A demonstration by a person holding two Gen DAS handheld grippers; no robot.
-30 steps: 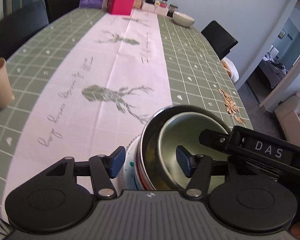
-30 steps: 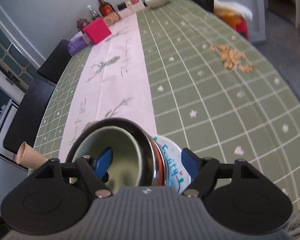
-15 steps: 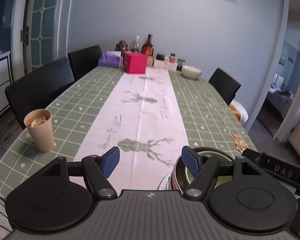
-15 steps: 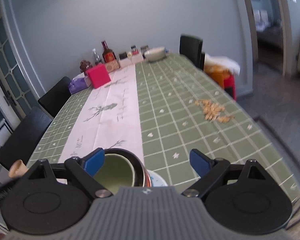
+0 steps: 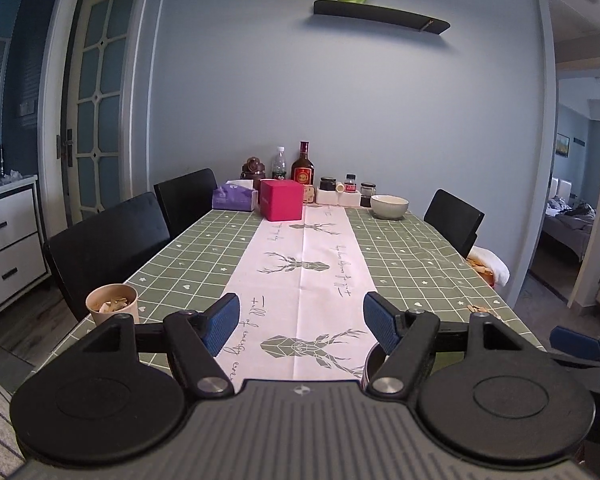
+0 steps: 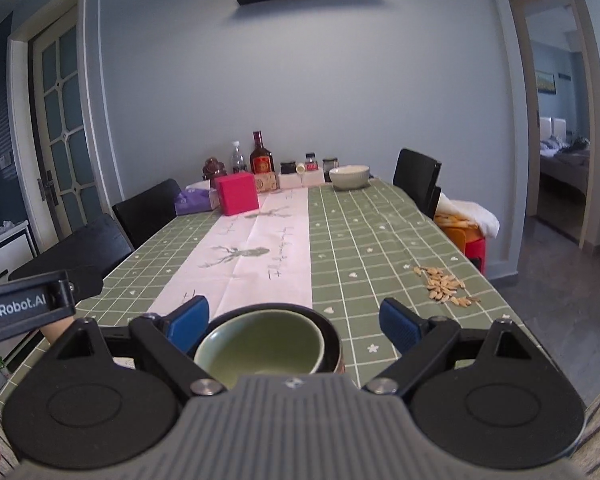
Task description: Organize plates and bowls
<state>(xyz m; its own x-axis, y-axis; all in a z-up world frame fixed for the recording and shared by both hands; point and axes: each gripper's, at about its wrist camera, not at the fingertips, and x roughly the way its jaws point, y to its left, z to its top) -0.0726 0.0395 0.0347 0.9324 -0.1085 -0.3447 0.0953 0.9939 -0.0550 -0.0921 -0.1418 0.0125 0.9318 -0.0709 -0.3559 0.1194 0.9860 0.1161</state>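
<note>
Soft, even daylight, dim and bluish. Brighter through doorway on the right. Sharp throughout; strong fisheye bending at edges, door frame bowed.

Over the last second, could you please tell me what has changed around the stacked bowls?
Both grippers, left and right, let go of the stacked bowls, widened their jaws and drew back, tilting up. The bowls stayed on the table; the cup and seeds stayed put.

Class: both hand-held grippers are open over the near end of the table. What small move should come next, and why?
Probably reach toward the white bowl at the far end. The green bowl already sits nested in the dark bowl, both the left hand-held gripper and right hand-held gripper are empty, and that bowl stands alone.
</note>
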